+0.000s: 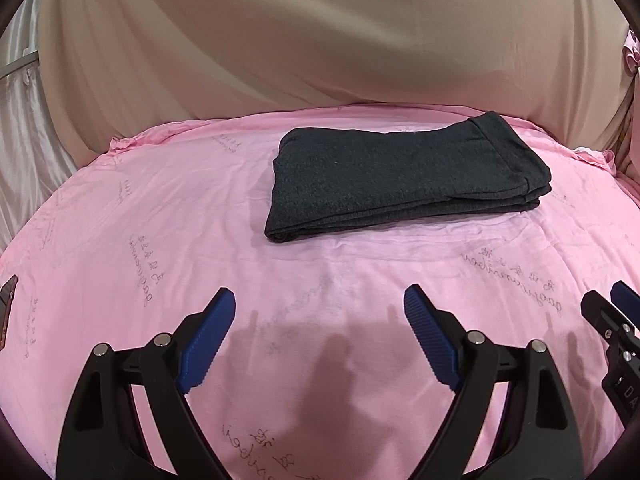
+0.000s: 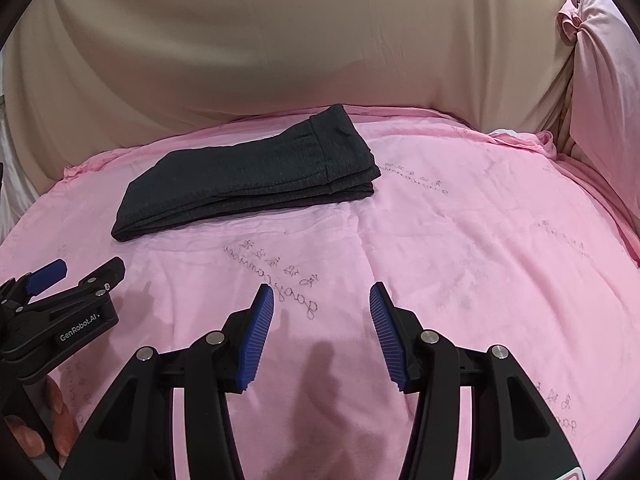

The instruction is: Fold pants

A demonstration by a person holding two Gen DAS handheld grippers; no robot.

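Dark grey pants point(image 1: 404, 178) lie folded in a flat stack on the pink bedsheet point(image 1: 200, 220), towards the far side. They also show in the right wrist view point(image 2: 256, 176), far left of centre. My left gripper point(image 1: 320, 304) is open and empty, hovering over the sheet well short of the pants. My right gripper point(image 2: 322, 300) is open and empty, near the front, to the right of the pants. The left gripper shows at the left edge of the right wrist view point(image 2: 76, 272); the right gripper shows at the right edge of the left wrist view point(image 1: 612, 304).
A beige draped cloth point(image 1: 320, 40) rises behind the bed. A pink pillow or bundle point(image 2: 600, 80) stands at the far right. A dark phone-like object point(image 1: 8, 300) lies at the sheet's left edge. A hand point(image 2: 44, 428) holds the left gripper.
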